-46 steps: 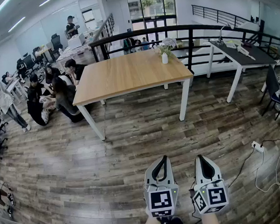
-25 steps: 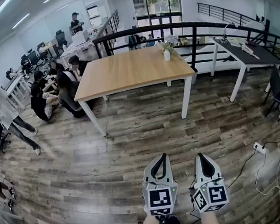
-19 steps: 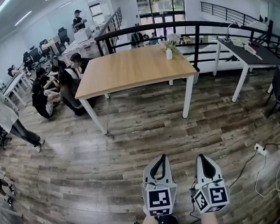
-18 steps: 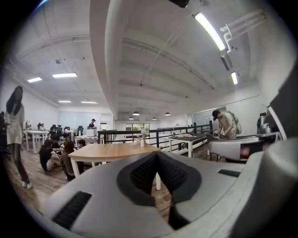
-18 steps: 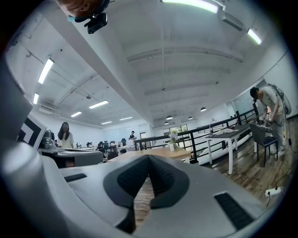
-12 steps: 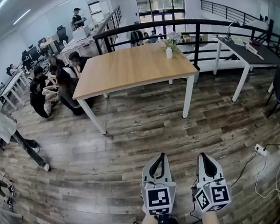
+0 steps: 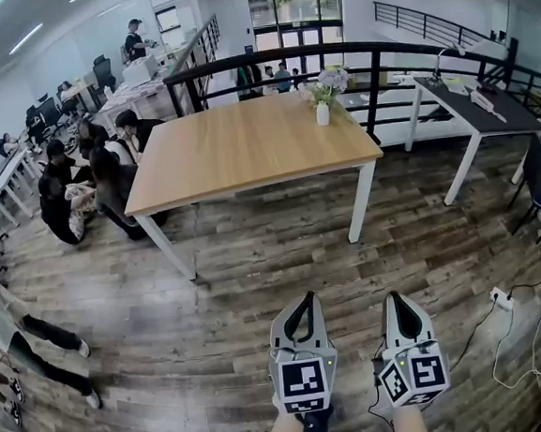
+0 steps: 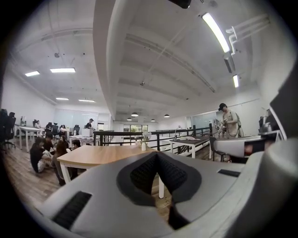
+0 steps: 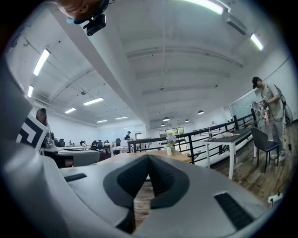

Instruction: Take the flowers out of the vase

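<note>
Both claws are shut. The left claw point(image 7: 305, 299) and the right claw point(image 7: 395, 296) have their tips pressed together with nothing between them. They are held side by side, level, low over the wooden floor point(image 7: 259, 296).

The vase point(image 7: 322, 114) stands well apart from them, far ahead on the wooden counter point(image 7: 237, 152). It is near the counter's far right corner, close to the black railing point(image 7: 371, 70). In the left gripper view the vase sits just left of the closed tips' line, and in the right gripper view just right of it.

The vase is white and upright, and it holds the flowers point(image 7: 327, 83), pale blooms with some green. It is the only item on the counter.

At this range the number of flowers cannot be told, and the vase wall hides their stems. People point(image 7: 93, 174) sit on the floor to the left of the counter, partly hidden behind it. The frame's bottom edge cuts off the person's forearms behind the claws.
</note>
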